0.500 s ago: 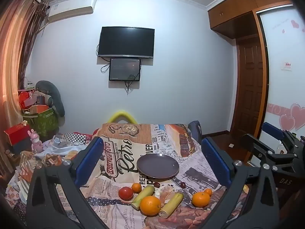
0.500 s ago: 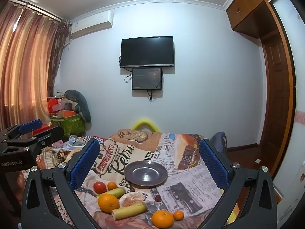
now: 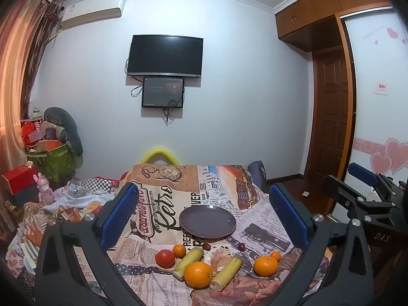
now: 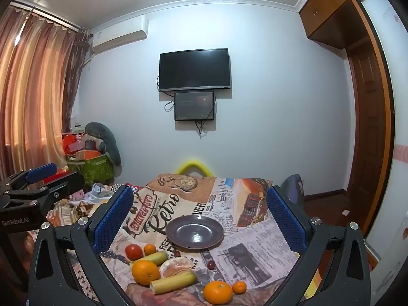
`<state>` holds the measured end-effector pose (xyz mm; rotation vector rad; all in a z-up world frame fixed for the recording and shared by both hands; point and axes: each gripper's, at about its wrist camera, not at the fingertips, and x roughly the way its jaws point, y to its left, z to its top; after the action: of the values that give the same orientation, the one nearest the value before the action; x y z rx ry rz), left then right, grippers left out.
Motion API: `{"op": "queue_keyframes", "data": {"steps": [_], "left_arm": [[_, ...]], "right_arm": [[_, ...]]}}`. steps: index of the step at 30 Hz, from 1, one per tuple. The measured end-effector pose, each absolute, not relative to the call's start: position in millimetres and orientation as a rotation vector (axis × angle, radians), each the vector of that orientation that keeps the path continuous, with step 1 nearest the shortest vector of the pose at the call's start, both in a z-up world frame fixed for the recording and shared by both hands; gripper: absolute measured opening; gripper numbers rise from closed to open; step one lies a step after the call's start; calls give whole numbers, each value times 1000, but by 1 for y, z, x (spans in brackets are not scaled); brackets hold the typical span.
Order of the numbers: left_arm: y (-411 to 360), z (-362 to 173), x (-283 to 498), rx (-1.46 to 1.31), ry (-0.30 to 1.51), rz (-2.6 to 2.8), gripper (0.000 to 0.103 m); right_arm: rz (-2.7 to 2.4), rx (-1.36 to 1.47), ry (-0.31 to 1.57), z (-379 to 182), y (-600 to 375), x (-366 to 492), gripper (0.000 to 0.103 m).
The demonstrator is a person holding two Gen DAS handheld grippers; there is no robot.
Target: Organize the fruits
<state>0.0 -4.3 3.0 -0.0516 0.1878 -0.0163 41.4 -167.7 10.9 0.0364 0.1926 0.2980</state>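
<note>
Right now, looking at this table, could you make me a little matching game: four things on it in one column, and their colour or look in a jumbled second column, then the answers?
Things:
1. plate
2. tomato
3. peeled citrus
4. cane piece nearest the camera

Looks:
A. pale, skinless segments
B. dark purple, nothing on it
C. yellow-green stick
D. red and round

Pairs: 1-B, 2-D, 3-A, 4-C
</note>
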Motion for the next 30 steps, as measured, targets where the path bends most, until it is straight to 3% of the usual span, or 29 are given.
{"op": "queue_keyframes", "data": {"steps": [30], "left_arm": [[-3, -2, 9, -58, 196, -28, 103]], "right_arm": [[302, 55, 193, 14, -169, 38, 103]]}}
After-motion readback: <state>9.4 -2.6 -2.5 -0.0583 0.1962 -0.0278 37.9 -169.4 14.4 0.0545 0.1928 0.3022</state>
